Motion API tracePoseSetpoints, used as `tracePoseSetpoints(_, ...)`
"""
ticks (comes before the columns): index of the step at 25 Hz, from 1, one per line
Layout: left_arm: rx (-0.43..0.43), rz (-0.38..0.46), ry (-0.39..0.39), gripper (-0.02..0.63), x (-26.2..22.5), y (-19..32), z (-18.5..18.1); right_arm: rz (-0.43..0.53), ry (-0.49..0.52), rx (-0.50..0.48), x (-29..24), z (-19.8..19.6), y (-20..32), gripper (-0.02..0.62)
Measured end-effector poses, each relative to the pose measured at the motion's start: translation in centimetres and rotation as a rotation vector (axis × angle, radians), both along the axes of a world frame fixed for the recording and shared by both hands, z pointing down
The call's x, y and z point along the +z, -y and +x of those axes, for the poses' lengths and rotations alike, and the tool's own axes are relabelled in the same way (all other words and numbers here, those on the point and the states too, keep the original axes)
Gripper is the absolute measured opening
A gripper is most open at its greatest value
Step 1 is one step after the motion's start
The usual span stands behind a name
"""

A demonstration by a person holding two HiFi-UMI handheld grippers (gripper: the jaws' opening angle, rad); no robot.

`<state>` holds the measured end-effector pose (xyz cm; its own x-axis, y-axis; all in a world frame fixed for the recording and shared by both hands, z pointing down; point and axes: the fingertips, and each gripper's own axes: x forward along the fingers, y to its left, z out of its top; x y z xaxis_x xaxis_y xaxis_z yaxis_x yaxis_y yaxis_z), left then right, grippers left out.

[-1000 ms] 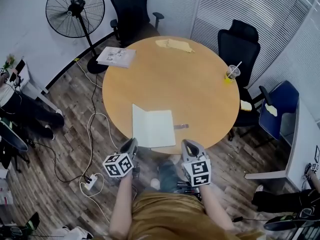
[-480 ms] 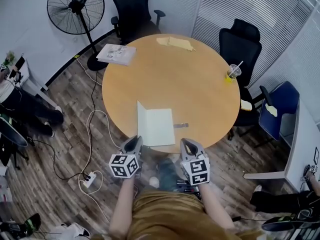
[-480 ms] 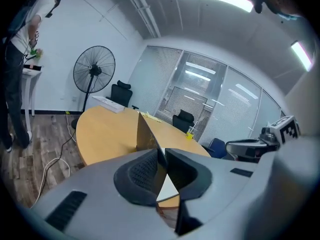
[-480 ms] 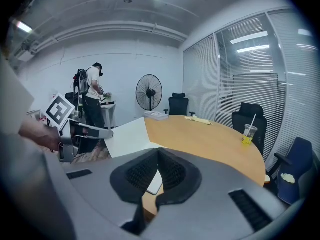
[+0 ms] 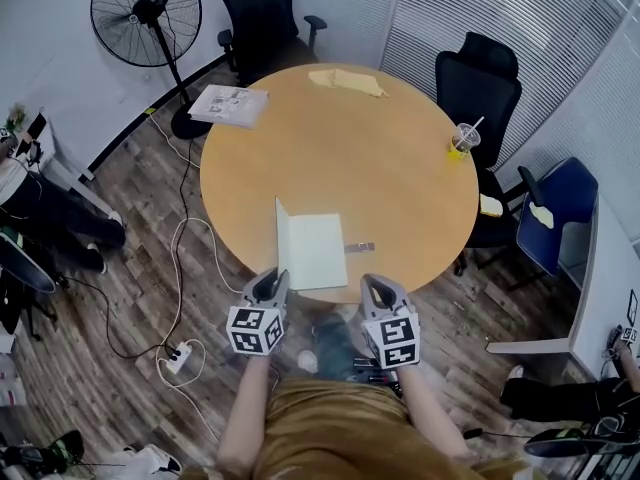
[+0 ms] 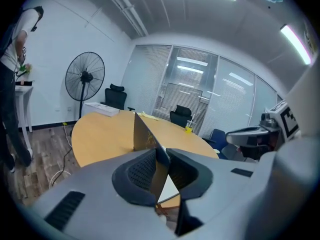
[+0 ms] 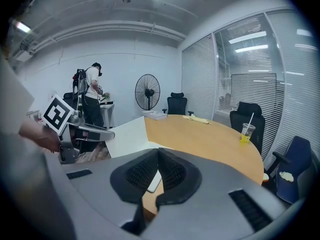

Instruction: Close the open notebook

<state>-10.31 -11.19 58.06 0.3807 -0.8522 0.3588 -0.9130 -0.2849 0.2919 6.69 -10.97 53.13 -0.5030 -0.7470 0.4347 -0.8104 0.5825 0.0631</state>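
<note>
Since the earlier frame the left cover [image 5: 281, 236] of the notebook [image 5: 320, 253] has swung up from lying nearly flat. It now stands almost upright along the spine, so in the head view the book looks narrower. The left gripper [image 5: 270, 280] has shifted right, towards the middle of the lower frame, and its marker cube has rolled with it.

The left gripper's jaws have just been opening. In the left gripper view they stand slightly apart with the raised cover edge-on between them, and a sliver of white page shows through the gap beside it. The pads do not appear to press on the cover.

The right gripper [image 5: 378, 288] sits just right of lower centre, at the near rim of the table [image 5: 380, 168]. In its own view its jaws are together with nothing between them. The white page lies just beyond and below their tips.

The notebook rests at the near edge of the round wooden table, at lower centre of the head view, with its right half flat and blank. A small dark object [image 5: 360, 247] lies just beside its right edge.

Farther back, a stack of papers [image 5: 230, 106] sits at the table's upper left rim. A yellow cloth [image 5: 347, 81] lies at the far rim, and a cup [image 5: 462, 141] with a straw stands at the right rim. A standing fan [image 5: 145, 13] fills the upper left corner.
</note>
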Motion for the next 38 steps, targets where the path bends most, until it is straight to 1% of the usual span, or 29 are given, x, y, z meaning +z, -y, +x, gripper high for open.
tracePoseSetpoints(6,0.062,0.007,0.031,0.085,-0.3,0.3,1.8,-0.001,0.000,0.001,0.1,0.3,0.1,0.012)
tracePoseSetpoints(11,0.086,0.009,0.021,0.094,-0.2,0.5,2.7,-0.006,0.005,0.008,0.2,0.8,0.3,0.012)
tracePoseSetpoints(14,0.116,0.009,0.029,0.103,-0.1,0.6,3.5,-0.007,0.005,0.011,0.3,1.1,0.4,0.011)
tracePoseSetpoints(20,0.166,0.009,0.070,0.114,0.0,0.8,5.2,-0.008,0.006,0.020,0.3,1.7,0.6,0.011)
tracePoseSetpoints(28,0.208,-0.010,0.091,0.121,0.3,1.0,6.4,-0.022,0.013,0.037,0.7,2.6,0.7,0.012)
tracePoseSetpoints(32,0.225,-0.016,0.089,0.124,0.3,1.3,6.8,-0.029,0.015,0.051,0.8,3.1,1.0,0.012)
tracePoseSetpoints(36,0.264,-0.024,0.094,0.135,0.7,1.3,7.9,-0.034,0.016,0.061,1.1,3.4,1.2,0.012)
tracePoseSetpoints(38,0.283,-0.031,0.082,0.142,1.0,1.3,8.4,-0.038,0.016,0.065,1.2,3.6,1.4,0.011)
